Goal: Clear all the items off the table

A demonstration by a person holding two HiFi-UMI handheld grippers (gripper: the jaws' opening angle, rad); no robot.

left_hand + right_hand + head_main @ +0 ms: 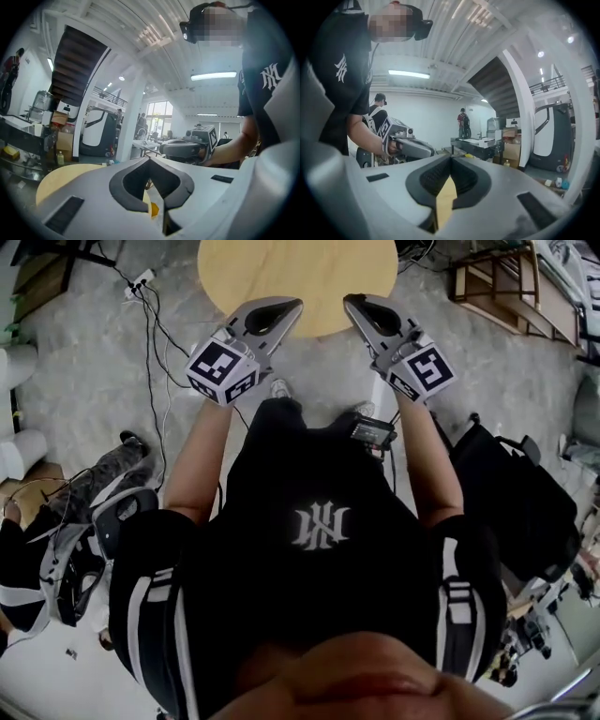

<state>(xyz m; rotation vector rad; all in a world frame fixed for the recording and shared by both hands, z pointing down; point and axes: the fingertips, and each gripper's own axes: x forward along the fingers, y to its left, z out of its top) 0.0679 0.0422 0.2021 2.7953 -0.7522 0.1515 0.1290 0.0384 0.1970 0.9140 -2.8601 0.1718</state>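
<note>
Findings, both claws. My left gripper (pixel 296 305) is fully closed, pads meeting along one seam, with nothing caught between them; its own view confirms this. My right gripper (pixel 350 302) is likewise pressed together and empty.

Location of the work: the round wooden table (pixel 300 277) sits at top centre of the head view, just beyond both tips. No item shows on the part of its top that is in frame; the far edge is cut off, so I cannot vouch for that portion. On that evidence I judge the clearing either finished or not begun.

Pose: both forearms reach forward from my chest, bare, roughly parallel. The claws are held about level, angled inward so the tips converge above the table's near edge, apart from each other. The marker cubes (pixel 223 371) sit back towards my wrists. Each gripper view sees the opposite claw across open room, not tabletop.

Reason, as I judge it: closed, empty jaws held clear of the table suit a neutral carry, since nothing needs gripping.

Floor cables (pixel 150 352) run at upper left.
</note>
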